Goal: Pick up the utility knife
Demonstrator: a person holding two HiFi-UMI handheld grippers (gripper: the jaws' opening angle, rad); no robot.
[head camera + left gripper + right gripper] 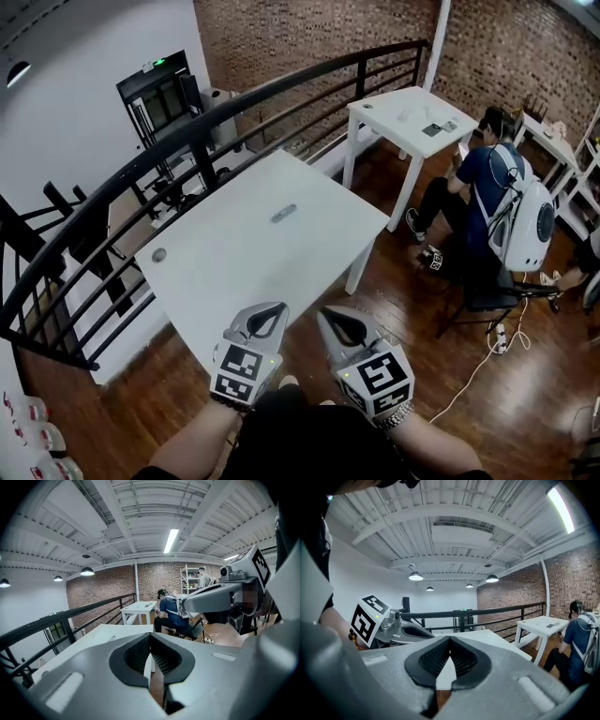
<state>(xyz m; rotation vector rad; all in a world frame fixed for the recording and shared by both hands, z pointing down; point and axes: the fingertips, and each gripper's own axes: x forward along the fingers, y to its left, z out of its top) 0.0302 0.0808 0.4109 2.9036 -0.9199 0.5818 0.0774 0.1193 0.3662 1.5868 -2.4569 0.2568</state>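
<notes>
The left gripper (277,309) and right gripper (325,316) hover side by side, jaws closed and empty, near the white table (234,272) where the utility knife (284,214) lies

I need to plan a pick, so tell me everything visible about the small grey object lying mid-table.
The small grey oblong object, probably the utility knife, lies flat near the middle of the white rectangular table, slanted across the top. It looks matte grey; blade and other parts are too small to make out. Only the tabletop touches it.
</notes>
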